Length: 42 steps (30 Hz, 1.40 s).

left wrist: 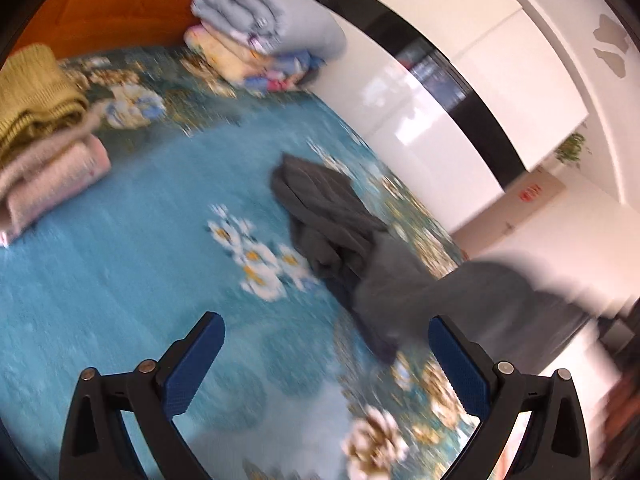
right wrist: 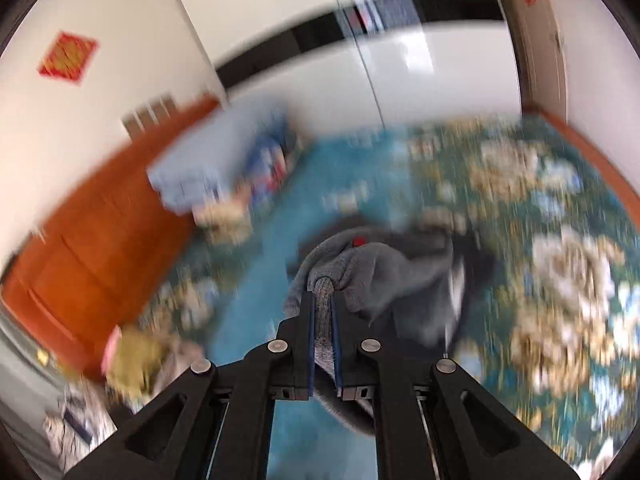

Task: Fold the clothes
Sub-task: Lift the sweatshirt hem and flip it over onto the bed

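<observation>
A dark grey garment point(left wrist: 332, 220) lies crumpled on the blue floral bedspread point(left wrist: 140, 240), right of centre in the left wrist view, one end lifted off toward the right edge. My left gripper point(left wrist: 326, 328) is open and empty above the bed, just short of the garment. In the right wrist view my right gripper point(right wrist: 323, 300) is shut on a fold of the grey garment point(right wrist: 372, 276), holding it above the bed; the rest hangs blurred below and to the right.
Folded clothes, olive on pink point(left wrist: 40, 128), are stacked at the left. Rolled light blue and patterned bedding point(left wrist: 260, 28) lies by the orange headboard point(right wrist: 92, 240). White wardrobe doors point(left wrist: 420, 100) stand beyond the bed's right edge.
</observation>
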Each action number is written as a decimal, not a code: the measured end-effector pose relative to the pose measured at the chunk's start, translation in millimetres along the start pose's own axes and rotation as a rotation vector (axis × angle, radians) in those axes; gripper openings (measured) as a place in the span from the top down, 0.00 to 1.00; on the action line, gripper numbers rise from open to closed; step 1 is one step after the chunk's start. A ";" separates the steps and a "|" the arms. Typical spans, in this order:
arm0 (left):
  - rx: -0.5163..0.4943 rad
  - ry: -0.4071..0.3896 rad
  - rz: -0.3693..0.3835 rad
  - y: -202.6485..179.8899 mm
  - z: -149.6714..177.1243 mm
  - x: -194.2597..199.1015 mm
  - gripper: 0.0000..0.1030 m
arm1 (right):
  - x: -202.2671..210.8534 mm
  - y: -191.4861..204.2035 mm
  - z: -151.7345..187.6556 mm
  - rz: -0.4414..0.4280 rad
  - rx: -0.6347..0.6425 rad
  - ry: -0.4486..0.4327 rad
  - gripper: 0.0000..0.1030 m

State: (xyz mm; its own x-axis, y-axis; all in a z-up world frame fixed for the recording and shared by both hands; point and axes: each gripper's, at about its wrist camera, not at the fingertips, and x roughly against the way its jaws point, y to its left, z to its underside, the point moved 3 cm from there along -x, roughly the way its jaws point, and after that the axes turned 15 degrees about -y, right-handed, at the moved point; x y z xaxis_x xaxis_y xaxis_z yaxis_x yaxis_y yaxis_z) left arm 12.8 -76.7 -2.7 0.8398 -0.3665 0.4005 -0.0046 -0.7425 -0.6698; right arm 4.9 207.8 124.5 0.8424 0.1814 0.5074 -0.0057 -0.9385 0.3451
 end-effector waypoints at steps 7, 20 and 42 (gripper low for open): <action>-0.008 0.199 -0.011 2.1 37.6 10.8 0.00 | -7.1 -62.2 163.0 0.020 -0.347 0.164 0.93; 0.132 0.326 0.045 -8.5 60.5 9.5 0.00 | 62.7 -28.8 132.7 -0.233 -0.298 -0.069 0.93; 0.060 0.548 -0.132 24.9 141.9 -37.4 0.00 | 45.2 -194.5 310.4 0.219 -0.798 0.101 0.93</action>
State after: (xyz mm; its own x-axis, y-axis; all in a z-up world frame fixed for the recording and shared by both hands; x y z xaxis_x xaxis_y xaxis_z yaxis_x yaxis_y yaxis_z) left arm 58.2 -1.9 -123.1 0.4269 -0.5216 0.7387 0.1255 -0.7748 -0.6196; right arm 211.3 307.4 -164.8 0.7254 0.0798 0.6837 -0.5765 -0.4722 0.6668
